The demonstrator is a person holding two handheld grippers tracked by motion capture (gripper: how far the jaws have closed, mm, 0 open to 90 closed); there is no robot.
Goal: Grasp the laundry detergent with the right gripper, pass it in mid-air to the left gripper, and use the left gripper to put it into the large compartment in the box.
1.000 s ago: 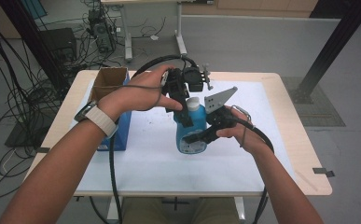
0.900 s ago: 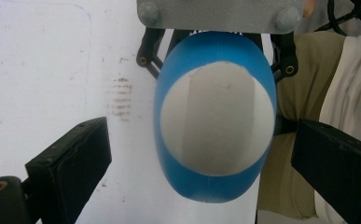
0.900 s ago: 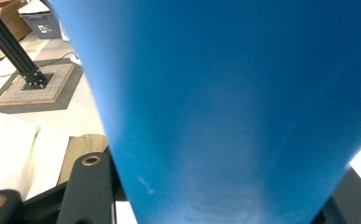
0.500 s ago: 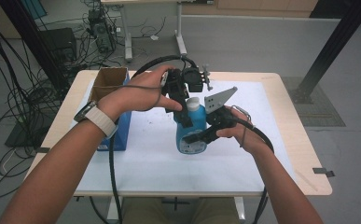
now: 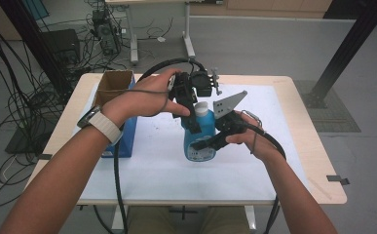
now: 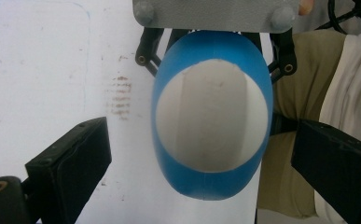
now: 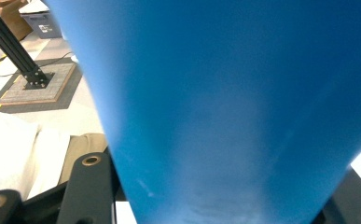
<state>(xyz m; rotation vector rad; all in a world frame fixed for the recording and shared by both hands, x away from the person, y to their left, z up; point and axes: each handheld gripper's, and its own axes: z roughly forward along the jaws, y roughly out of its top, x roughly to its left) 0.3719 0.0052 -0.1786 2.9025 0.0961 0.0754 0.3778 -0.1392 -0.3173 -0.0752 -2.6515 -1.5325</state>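
Observation:
A blue bottle (image 5: 199, 139) with a white cap (image 5: 201, 108) stands upright on the white sheet at mid-table. My right gripper (image 5: 210, 144) comes in from the right and is shut on the bottle's body; in the right gripper view the blue wall (image 7: 225, 93) sits between its jaws (image 7: 220, 196). My left gripper (image 5: 190, 105) hangs over the bottle's top, pointing down. In the left gripper view its jaws (image 6: 206, 140) stand wide apart on either side of the white cap (image 6: 213, 112), not touching it. The right gripper's grey plate (image 6: 213, 14) shows behind the bottle.
An open cardboard box (image 5: 113, 85) stands at the table's back left, with a blue box (image 5: 126, 136) in front of it. The white sheet (image 5: 152, 168) covers most of the wooden table (image 5: 317, 180). Cables trail from both grippers.

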